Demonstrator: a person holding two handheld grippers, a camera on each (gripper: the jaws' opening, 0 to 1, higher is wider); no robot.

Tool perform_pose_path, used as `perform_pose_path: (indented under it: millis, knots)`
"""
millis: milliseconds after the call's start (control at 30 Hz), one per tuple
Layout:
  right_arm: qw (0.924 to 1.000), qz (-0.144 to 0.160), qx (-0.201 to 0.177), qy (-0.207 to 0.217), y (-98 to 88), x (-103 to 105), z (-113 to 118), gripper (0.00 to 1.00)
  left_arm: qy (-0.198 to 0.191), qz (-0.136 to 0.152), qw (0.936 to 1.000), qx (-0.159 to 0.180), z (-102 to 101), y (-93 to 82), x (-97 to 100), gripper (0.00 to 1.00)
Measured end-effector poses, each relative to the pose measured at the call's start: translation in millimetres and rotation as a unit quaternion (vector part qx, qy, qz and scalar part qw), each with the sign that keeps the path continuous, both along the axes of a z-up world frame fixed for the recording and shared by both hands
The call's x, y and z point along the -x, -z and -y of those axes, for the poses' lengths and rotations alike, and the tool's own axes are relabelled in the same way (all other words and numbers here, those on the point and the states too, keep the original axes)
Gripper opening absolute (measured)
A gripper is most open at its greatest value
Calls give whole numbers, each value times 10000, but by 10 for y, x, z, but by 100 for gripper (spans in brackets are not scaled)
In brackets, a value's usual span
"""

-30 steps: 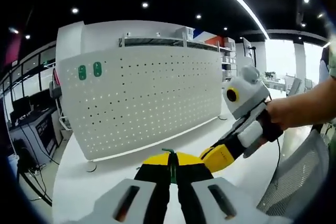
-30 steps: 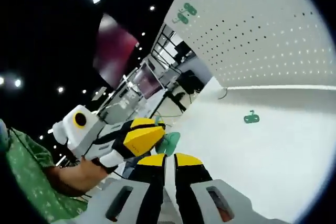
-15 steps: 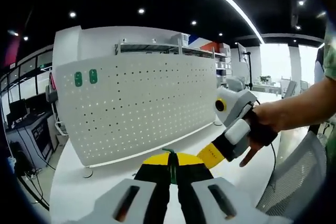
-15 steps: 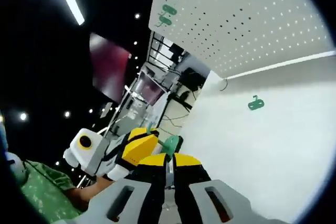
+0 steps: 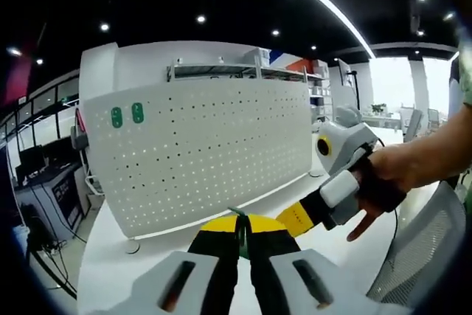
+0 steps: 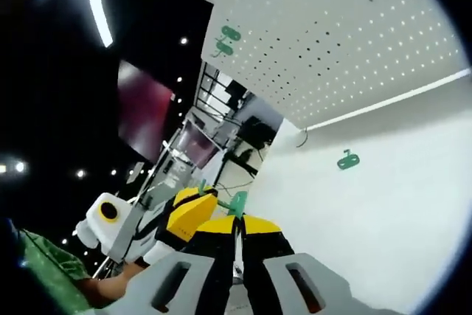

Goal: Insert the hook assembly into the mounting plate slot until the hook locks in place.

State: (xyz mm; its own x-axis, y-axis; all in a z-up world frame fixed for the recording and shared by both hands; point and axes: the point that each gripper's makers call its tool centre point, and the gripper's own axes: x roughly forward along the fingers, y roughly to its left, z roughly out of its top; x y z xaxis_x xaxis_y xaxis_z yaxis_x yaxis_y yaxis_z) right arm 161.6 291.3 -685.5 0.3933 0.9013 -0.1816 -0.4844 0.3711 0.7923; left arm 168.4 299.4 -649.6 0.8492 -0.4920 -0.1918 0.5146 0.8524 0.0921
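Observation:
The white pegboard mounting plate [image 5: 199, 153] stands upright on the table, with two green hooks [image 5: 126, 115] hung near its upper left corner. It appears tilted in the right gripper view [image 6: 346, 42], again with the hooks [image 6: 227, 40]. My left gripper [image 5: 239, 228] is shut on a thin green hook [image 5: 237, 220], seen edge-on, in front of the plate and short of it. My right gripper [image 6: 236, 228] is shut, and a green hook piece [image 6: 237, 201] pokes up from its tips. The two grippers' tips are close together: right gripper [image 5: 306, 215], left gripper [image 6: 186, 213].
One loose green hook [image 6: 346, 159] lies on the white table [image 6: 383, 204] below the plate. A hand [image 5: 402, 175] holds the right gripper at the right. A mesh chair back [image 5: 428, 256] is at the lower right. Desks and monitors stand at the far left.
Both views have shifted a little with the hands. The right gripper has dropped lower and its tip has stayed beside the left jaws. Both grippers have stayed shut.

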Motion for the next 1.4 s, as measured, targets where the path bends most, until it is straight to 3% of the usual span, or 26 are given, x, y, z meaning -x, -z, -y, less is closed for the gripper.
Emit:
perform_pose_path:
  millis: [133, 200, 300, 333, 400, 767, 1000, 1233, 1400]
  knots:
    - [9995, 135, 0, 274, -19, 11, -25, 1, -147, 10, 9999, -19, -35, -10, -18, 3]
    - [9975, 545, 264, 359, -22, 3, -30, 1, -177, -16, 9998, -20, -47, -1, -25, 3]
    - [9959, 730, 396, 359, -43, 60, -69, 1, -207, -2, 9998, -17, -61, -11, -22, 3]
    - [9926, 994, 587, 383, -42, 50, -60, 1, -219, -1, 9998, -7, -67, -15, -21, 3]
    - [9889, 1234, 760, 319, -58, 94, -89, 1, -212, -20, 9998, 32, -66, -16, -17, 3]
    - [9847, 1421, 908, 439, -149, -63, 87, 0, -157, -79, 9998, 136, -96, -38, 11, 2]
    - [9898, 1095, 844, 333, -114, -142, 147, 4, 75, -66, 9998, 165, -41, -56, 83, 2]
    - [9956, 525, 641, -445, -77, 33, 62, 6, 313, -35, 9995, 99, -24, -31, 179, 2]
    - [9951, 357, 657, -648, -43, 52, 44, 7, 378, -53, 9992, 93, -39, -2, 209, 2]
